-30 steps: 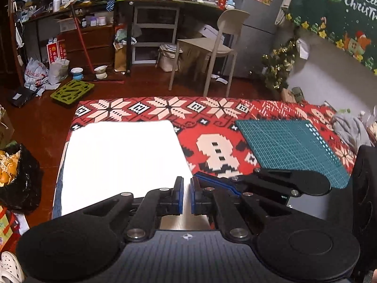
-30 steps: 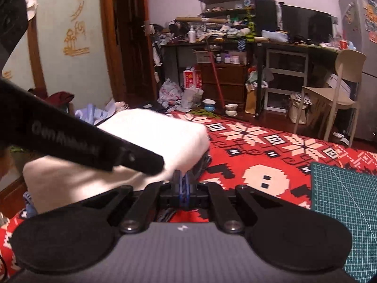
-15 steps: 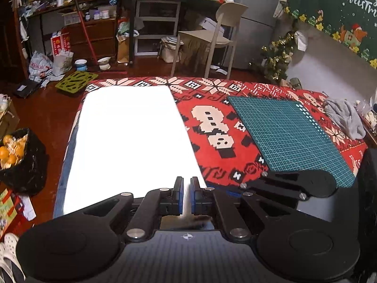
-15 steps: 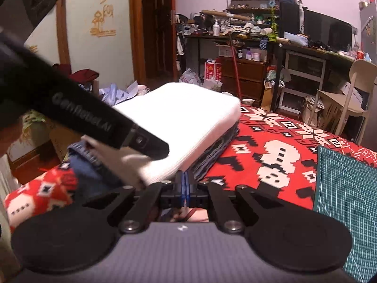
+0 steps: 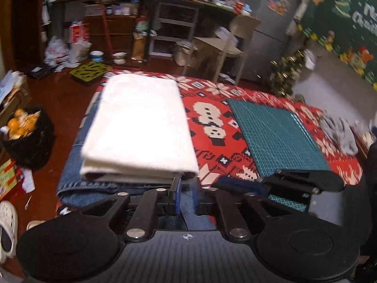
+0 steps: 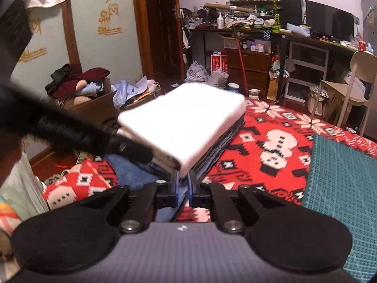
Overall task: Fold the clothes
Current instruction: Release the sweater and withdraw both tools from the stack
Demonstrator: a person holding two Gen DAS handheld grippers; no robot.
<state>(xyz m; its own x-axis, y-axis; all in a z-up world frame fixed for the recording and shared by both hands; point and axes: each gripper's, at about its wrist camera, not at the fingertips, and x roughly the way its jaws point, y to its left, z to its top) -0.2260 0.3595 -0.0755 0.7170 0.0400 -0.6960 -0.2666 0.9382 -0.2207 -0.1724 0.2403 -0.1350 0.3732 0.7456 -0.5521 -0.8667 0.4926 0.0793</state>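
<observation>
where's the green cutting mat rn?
The green cutting mat lies flat on the red patterned blanket, right of the folded white garment; it shows at the right wrist view's right edge.

Both tongs side by side — left [image 5: 186, 197] and right [image 6: 183, 188] slightly parted.

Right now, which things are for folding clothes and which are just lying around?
For the job:
- white cloth, folded
- blue jeans under it
- left gripper
- right gripper

Just lying about:
- green mat
- grey cloth
- chair
- oranges
- white shoe
</observation>
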